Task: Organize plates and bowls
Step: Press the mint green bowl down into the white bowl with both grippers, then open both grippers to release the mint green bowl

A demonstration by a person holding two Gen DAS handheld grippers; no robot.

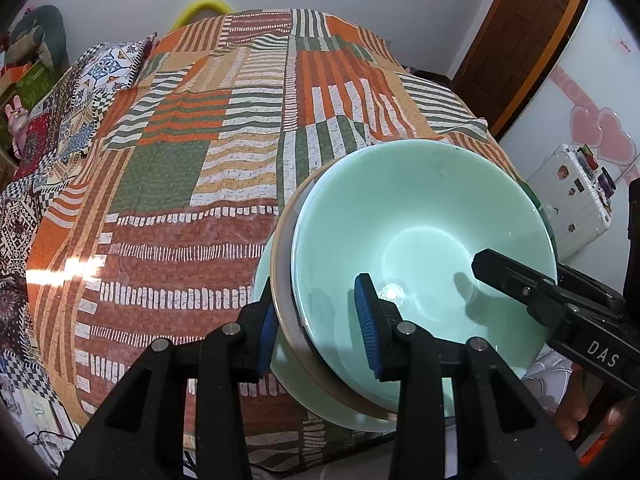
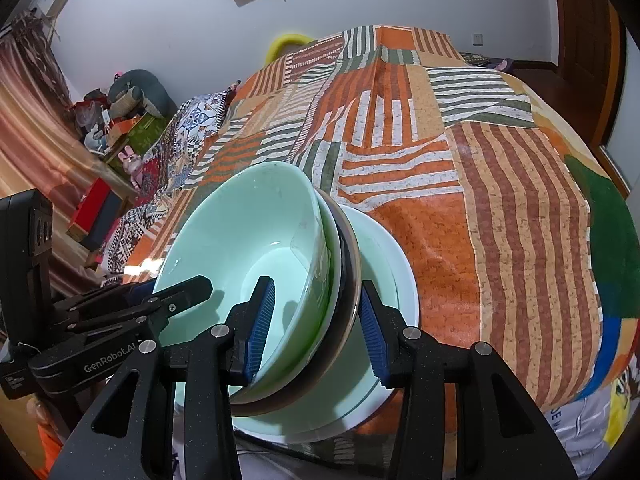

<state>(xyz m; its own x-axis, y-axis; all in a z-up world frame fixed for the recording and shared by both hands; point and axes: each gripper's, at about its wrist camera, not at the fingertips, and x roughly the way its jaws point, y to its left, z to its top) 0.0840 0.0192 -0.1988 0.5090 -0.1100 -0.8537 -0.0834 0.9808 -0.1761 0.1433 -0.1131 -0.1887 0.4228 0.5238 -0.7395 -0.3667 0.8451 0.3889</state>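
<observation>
My left claw (image 1: pixel 320 330) grips the left side of a stack of bowls (image 1: pixel 420 232), one finger inside the top bowl, the other outside the rims. My right claw (image 2: pixel 316 328) grips the opposite side the same way, one finger in, one out. The stack sits on a plate (image 2: pixel 396 264) at the near edge of the bed (image 2: pixel 500 220). The quilt spreads away behind it. Pillows (image 1: pixel 116 64) lie at the far left. A suitcase (image 1: pixel 572 196) stands on the floor to the right of the bed, a door (image 1: pixel 520 32) behind it.
</observation>
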